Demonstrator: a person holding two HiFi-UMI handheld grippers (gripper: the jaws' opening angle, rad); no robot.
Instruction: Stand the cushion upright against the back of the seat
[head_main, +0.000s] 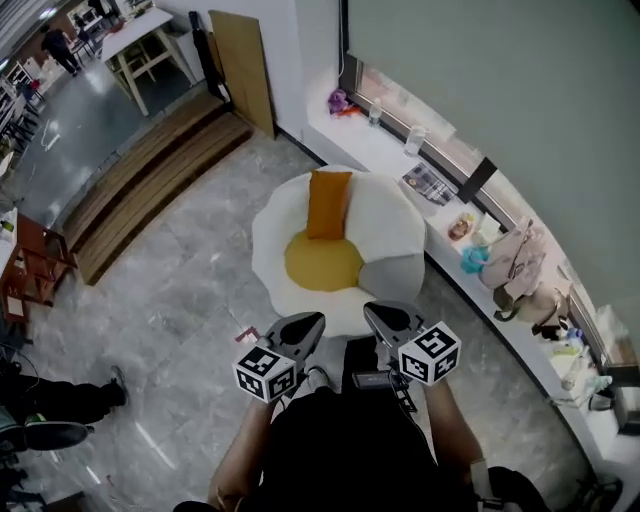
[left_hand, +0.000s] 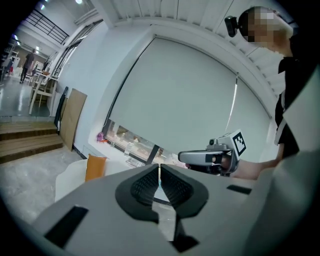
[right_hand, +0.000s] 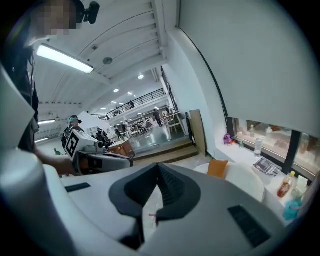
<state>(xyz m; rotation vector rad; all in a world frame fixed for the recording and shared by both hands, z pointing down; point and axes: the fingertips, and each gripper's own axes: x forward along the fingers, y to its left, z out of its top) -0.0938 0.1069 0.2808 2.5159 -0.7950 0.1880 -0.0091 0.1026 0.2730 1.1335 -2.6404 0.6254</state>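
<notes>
Head view: the orange cushion (head_main: 330, 204) sits in the upper middle of the frame, upright against the white back of the round chair (head_main: 390, 225), just above its yellow seat pad (head_main: 322, 262). The left gripper (head_main: 316, 320) and right gripper (head_main: 370, 313) hang side by side at lower centre, near the chair's front edge and well apart from the cushion. In the left gripper view the 2 fingers (left_hand: 145, 185) are pressed together on nothing; the right gripper view shows the same
</notes>
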